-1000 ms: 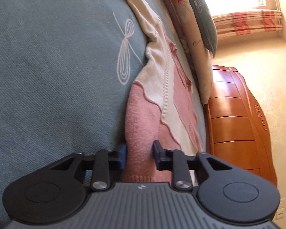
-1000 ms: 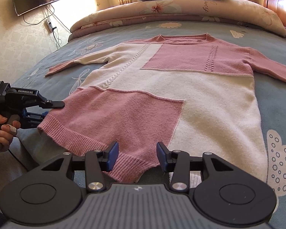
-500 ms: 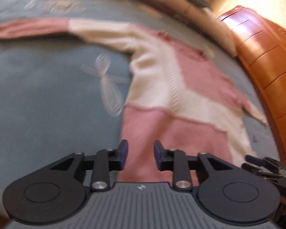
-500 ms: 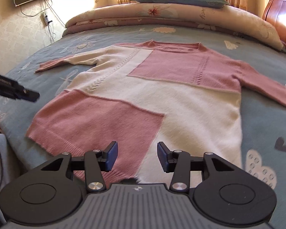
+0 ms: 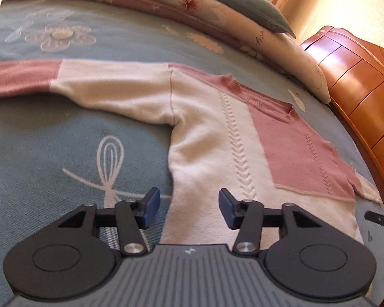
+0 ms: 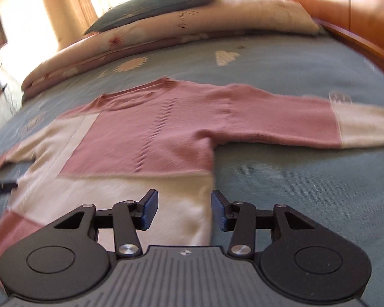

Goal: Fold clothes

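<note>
Bed, blue patterned cover (image 5: 64, 133): 1 pink-and-cream sweater (image 5: 212, 138) spread flat. Left gripper (image 5: 189, 206) opening, empty; right gripper (image 6: 183, 209) parted, empty. Wooden headboard (image 5: 358, 81).

Pink-and-cream colour-block knit sweater (image 5: 212, 138) lies flat, front up, spread on the bed ahead of & below both grippers. Body: cream panel w/ a vertical cable-stitch line, pink chest block w/ a second stitch line, pink ribbed neckline at the far end. In left wrist view, its cream side edge runs just under the left gripper (image 5: 189, 207), between the fingertips but not touched; one sleeve stretches far left, cream then pink at the cuff end. In right wrist view, sweater (image 6: 146, 138) side edge sits under the right gripper (image 6: 183, 209); other sleeve runs out right, pink then cream. Lower pink block lies near-left.
</note>
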